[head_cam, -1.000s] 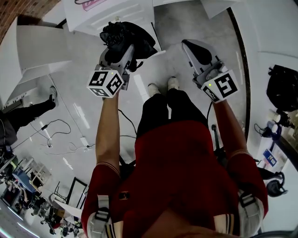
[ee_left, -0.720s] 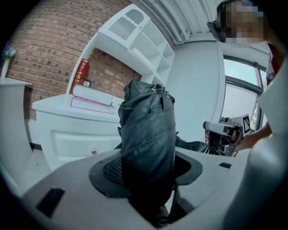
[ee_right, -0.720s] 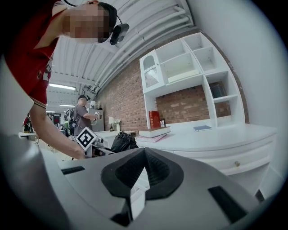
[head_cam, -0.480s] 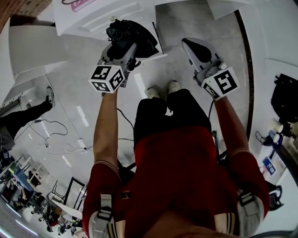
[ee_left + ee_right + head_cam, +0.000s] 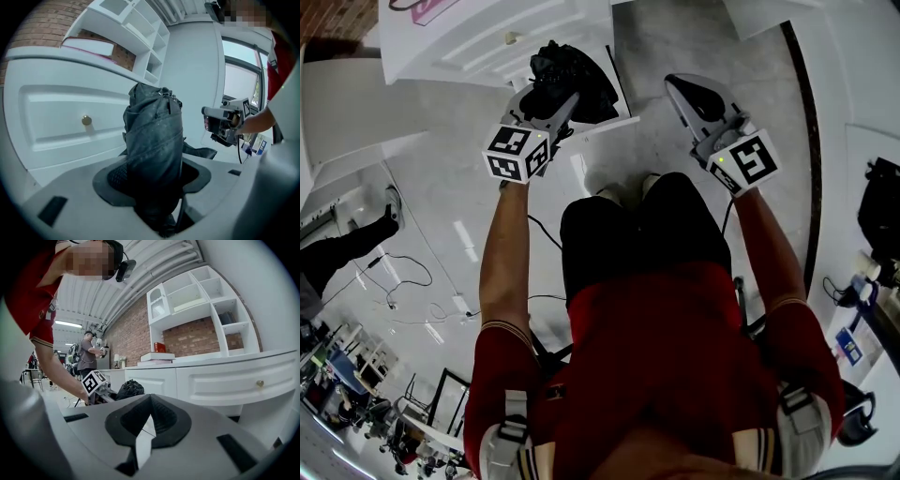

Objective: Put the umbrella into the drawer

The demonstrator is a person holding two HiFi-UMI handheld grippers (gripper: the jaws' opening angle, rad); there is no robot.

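White cabinet (image 5: 56, 126): fills my left gripper view; one panelled drawer front, closed as far as I can see.
Grey floor (image 5: 441, 197): glossy, spread beneath both arms in the head view.
Wall shelving (image 5: 201, 291): white open compartments against brick, above the cabinet top.
Umbrella (image 5: 154, 140): black, folded, standing up out of the left gripper. It is near the drawer front, and I cannot tell whether it touches the drawer front.
Left gripper (image 5: 551, 101): jaws clamped on the umbrella's lower end, pads pressing into its fabric.
Right gripper (image 5: 150, 397): jaws pressed together at the tips, nothing between them. I see it well apart from the left one, facing the cabinet.
Books (image 5: 157, 357): small stack lying flat on the cabinet top.
Knob (image 5: 86, 120): brass, round, on the drawer front, left of the umbrella.
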